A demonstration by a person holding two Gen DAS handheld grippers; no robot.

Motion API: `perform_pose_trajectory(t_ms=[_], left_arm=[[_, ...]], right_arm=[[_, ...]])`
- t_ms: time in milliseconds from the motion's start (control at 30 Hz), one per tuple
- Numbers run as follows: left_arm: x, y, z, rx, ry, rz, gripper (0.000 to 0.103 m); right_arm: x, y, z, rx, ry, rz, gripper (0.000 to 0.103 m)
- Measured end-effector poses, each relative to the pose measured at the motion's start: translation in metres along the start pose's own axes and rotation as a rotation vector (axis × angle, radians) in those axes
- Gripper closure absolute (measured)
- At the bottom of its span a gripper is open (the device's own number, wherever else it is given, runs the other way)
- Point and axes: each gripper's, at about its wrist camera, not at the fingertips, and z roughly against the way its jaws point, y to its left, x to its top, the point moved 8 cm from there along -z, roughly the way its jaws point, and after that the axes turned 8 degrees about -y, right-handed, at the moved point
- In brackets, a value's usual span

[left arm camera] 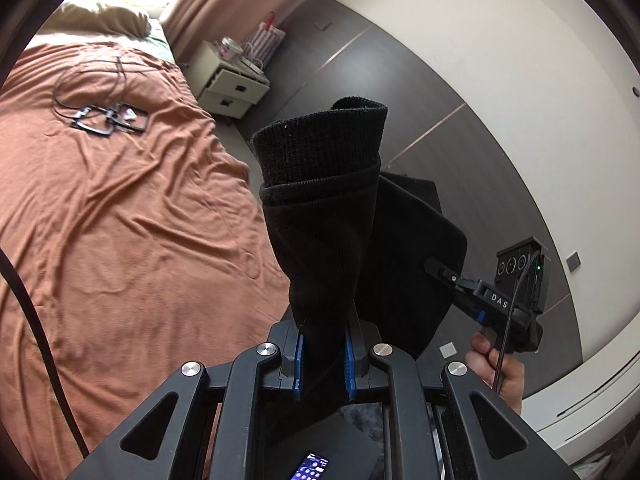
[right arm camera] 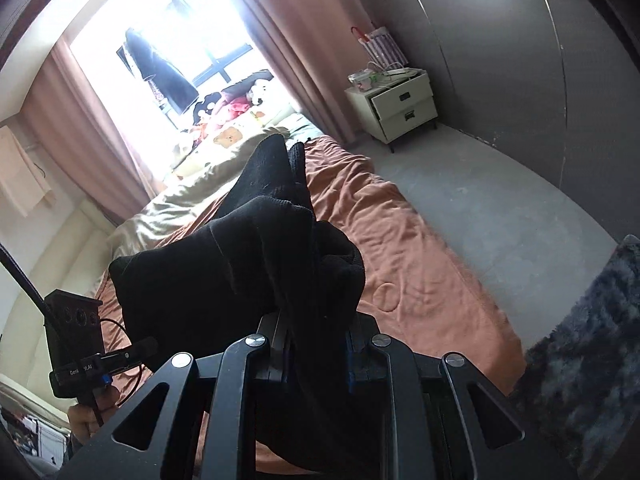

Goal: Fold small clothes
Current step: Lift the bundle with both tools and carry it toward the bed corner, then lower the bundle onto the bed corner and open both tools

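Hanging above the rust-sheeted bed [left arm camera: 120, 220], a black knit garment [left arm camera: 320, 200] is pinched between left gripper [left arm camera: 323, 360] and right gripper [right arm camera: 318, 356], both nearly closed on cloth. Step judged: carrying; laying flat is called for next.

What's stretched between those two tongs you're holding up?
A black garment spans between them: the left tongs and right tongs each pinch it, seen in the left wrist view.

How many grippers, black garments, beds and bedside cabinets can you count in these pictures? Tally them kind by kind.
grippers: 2, left gripper and right gripper
black garment: 1
bed: 1
bedside cabinet: 1
Total: 5
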Motion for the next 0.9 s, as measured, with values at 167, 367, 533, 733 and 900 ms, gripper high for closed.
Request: perform_pose_trajectory(t_ms=[167, 367, 533, 733, 900], left_arm=[[-0.009, -0.009, -0.039, -0.027, 0.044, 0.006, 0.087], [-0.007, -0.006, -0.083, -0.059, 0.092, 0.040, 0.087], [0.003, 0.004, -0.108, -0.049, 0.103, 0.041, 0.087], [0.017, 0.031, -0.131, 0.023, 0.098, 0.018, 0.087], [0.012, 0.076, -0.148, 0.159, 0.120, 0.008, 0.059]], right_arm=[[0.004, -0.004, 0.000, -0.048, 0.000, -0.023, 0.088], [0.011, -0.007, -0.023, -0.118, 0.026, -0.052, 0.088], [0.016, -0.002, -0.049, -0.165, 0.050, -0.068, 0.088], [0.013, -0.003, -0.077, -0.311, 0.040, -0.039, 0.064], [-0.016, -0.003, -0.079, -0.332, 0.038, -0.123, 0.035]])
